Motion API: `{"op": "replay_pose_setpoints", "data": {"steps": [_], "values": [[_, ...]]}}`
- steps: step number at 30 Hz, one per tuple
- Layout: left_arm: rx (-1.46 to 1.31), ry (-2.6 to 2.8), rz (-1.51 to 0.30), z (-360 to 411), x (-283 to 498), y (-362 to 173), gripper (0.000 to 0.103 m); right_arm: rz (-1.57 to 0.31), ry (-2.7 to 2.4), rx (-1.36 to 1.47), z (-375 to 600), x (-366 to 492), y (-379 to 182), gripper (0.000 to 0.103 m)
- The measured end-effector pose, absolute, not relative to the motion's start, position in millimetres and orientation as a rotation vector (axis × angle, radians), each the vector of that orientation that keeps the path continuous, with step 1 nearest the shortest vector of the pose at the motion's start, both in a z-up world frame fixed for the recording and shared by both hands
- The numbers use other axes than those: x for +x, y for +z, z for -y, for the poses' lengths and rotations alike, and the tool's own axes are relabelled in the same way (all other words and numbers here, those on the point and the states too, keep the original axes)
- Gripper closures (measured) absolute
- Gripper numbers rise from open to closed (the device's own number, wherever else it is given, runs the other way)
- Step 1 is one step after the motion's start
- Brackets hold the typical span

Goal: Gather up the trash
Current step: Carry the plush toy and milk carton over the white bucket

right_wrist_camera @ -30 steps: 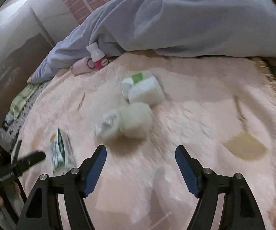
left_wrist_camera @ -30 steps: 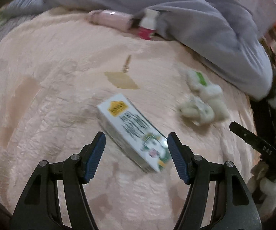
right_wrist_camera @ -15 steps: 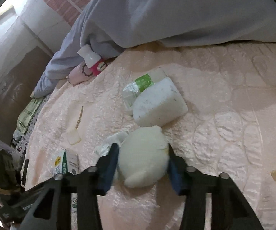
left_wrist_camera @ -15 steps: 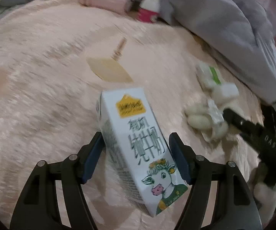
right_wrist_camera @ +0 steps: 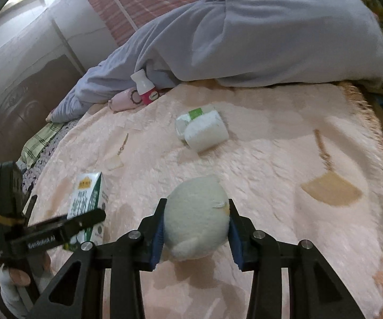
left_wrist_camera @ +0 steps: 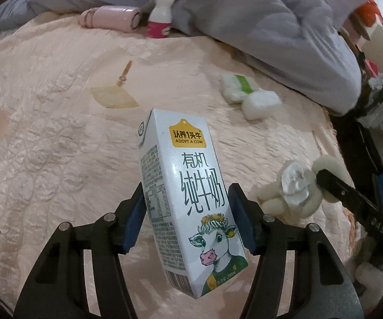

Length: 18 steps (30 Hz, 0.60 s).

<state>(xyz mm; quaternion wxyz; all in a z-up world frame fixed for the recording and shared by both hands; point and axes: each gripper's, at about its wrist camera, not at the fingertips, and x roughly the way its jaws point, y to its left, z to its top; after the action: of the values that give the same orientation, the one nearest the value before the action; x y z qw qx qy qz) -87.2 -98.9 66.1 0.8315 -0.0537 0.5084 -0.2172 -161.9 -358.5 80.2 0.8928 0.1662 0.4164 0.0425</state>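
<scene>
Now lifted off the blanket (left_wrist_camera: 45, 159) | left gripper (left_wrist_camera: 187, 216) clamps milk carton (left_wrist_camera: 188, 199) | right gripper (right_wrist_camera: 195, 224), at 3 o'clock, clamps white wad (right_wrist_camera: 196, 215) | both await a bin.

Each camera sits low behind its own tool and looks close across the pink bed (left_wrist_camera: 45, 146) toward the grey blanket (right_wrist_camera: 271, 40). Both views show the small bottle (left_wrist_camera: 159, 18) and the milk carton (right_wrist_camera: 87, 199).
</scene>
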Motion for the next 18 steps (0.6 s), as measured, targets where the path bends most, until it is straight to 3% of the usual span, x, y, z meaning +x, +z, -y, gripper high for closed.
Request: {"op": "replay_pose_setpoints", "data": {"steps": [18], "values": [[0.024,-0.564,-1.010,155.8,-143.5,91.7,0.044,-0.816,0.046,0.371,386.6,-245.1,109.2,0.063]]}}
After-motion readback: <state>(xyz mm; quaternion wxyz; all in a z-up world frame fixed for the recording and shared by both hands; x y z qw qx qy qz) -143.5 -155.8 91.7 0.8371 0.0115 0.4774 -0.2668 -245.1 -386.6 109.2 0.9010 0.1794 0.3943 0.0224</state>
